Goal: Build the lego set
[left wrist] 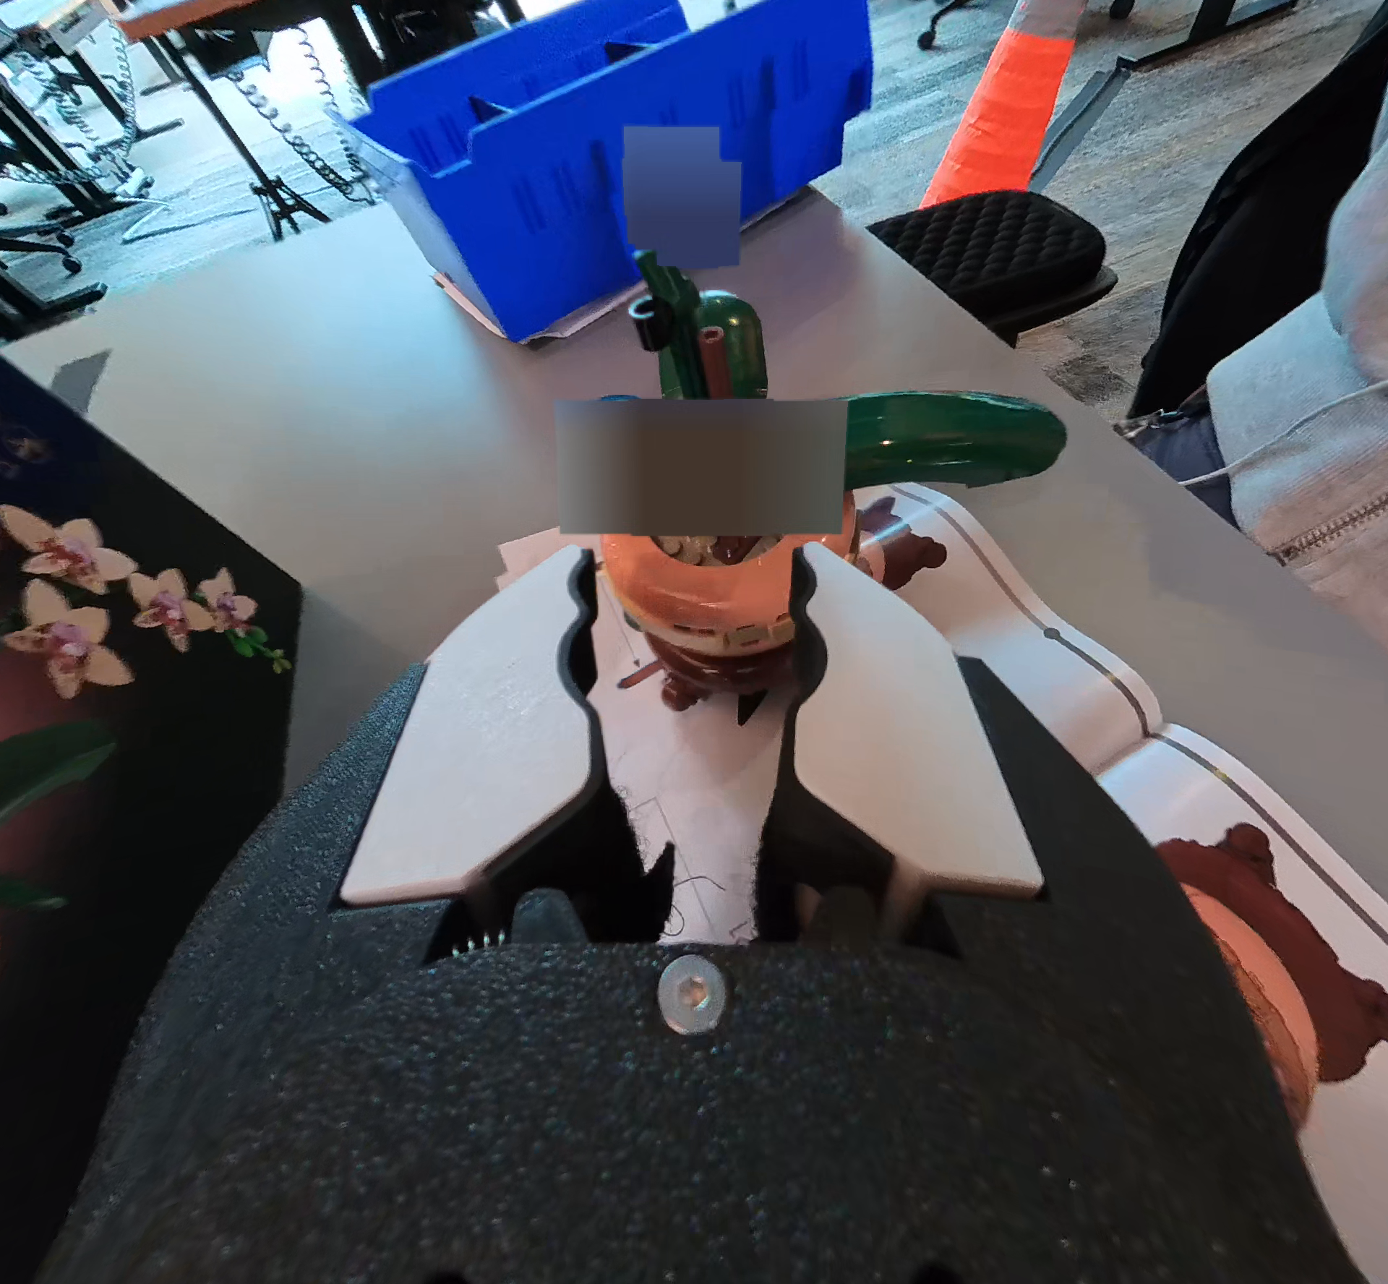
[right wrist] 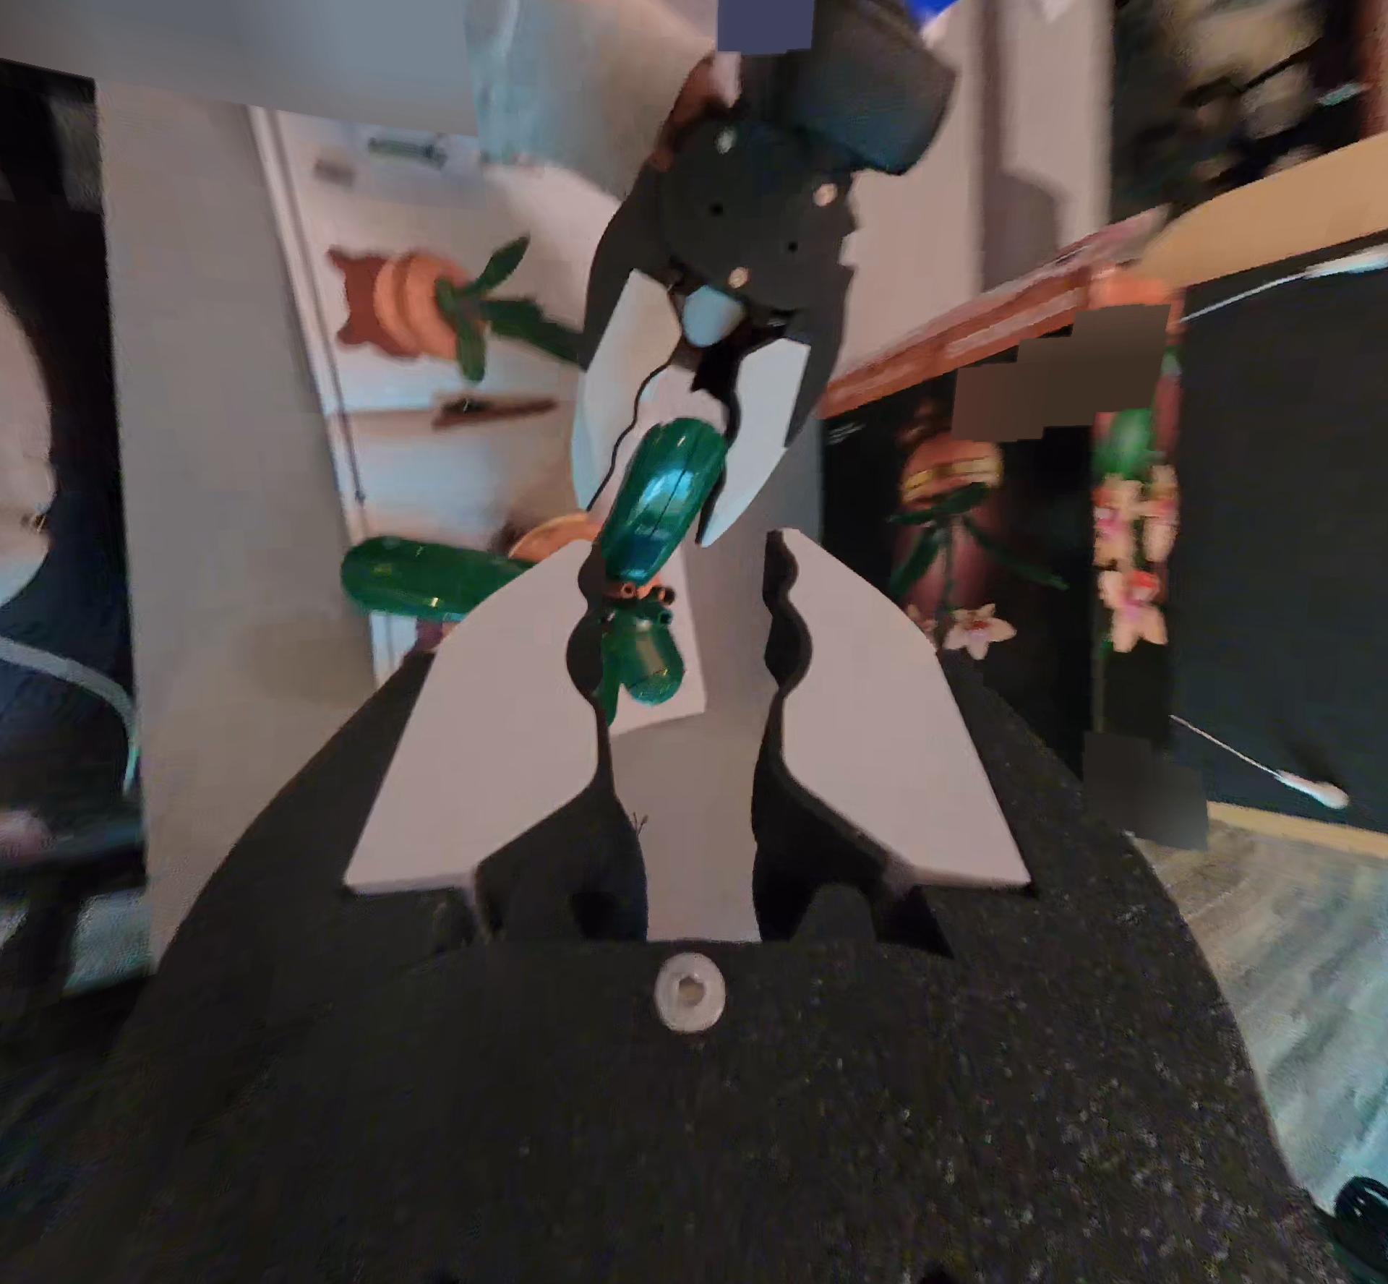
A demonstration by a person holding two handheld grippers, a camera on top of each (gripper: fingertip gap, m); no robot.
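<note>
A Lego plant stands on the open instruction booklet [left wrist: 1051,684]. It has an orange pot [left wrist: 698,594] on a brown base, an upright green stem [left wrist: 710,346] and a dark green leaf [left wrist: 954,437] pointing right. My left gripper [left wrist: 691,557] is shut on the pot, one finger on each side of it. In the blurred right wrist view my right gripper [right wrist: 676,557] is open. A green stem part [right wrist: 642,647] lies just by its left finger, and a green leaf [right wrist: 661,489] rises beyond it. The left gripper [right wrist: 650,521] faces it from behind the leaf.
A blue divided bin [left wrist: 601,159] stands at the back of the grey table [left wrist: 300,384]. The dark Lego box [left wrist: 113,647] with orchid pictures is at the left. A person's grey sleeve [left wrist: 1314,422], a black armrest [left wrist: 991,249] and an orange cone [left wrist: 1006,84] are at the right. My right fingertips sit around 12 cm from my left ones. To reach the dark green leaf [left wrist: 954,437] in a straight line is about 5 cm for my left fingers, about 11 cm for my right. My right wrist view [right wrist: 452,557] looks at it from another angle.
</note>
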